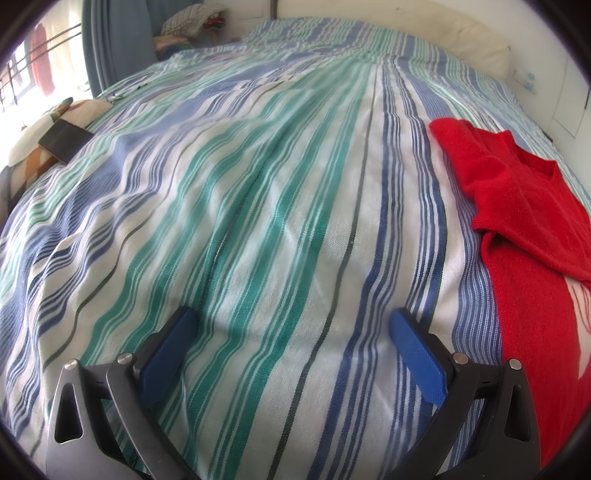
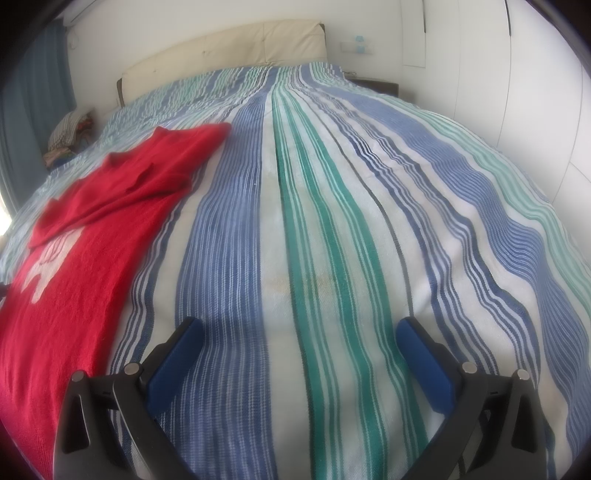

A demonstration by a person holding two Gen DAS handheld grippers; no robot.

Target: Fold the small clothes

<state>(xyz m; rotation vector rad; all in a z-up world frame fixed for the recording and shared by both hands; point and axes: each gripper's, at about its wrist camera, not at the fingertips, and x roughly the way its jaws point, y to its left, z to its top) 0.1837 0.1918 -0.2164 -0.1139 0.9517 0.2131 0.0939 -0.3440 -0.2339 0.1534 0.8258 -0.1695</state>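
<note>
A small red knit sweater with a white figure on its front lies flat on the striped bedspread. In the left wrist view it lies at the right edge, with a sleeve folded across the chest. In the right wrist view the sweater fills the left side. My left gripper hovers open over bare bedspread, to the left of the sweater, with nothing between its blue pads. My right gripper is open too, over the bedspread to the right of the sweater, and holds nothing.
A cream headboard and white walls close off the far end of the bed. A dark flat object rests on a patterned cushion at the bed's left edge. Piled clothes and blue curtains stand at the far left corner.
</note>
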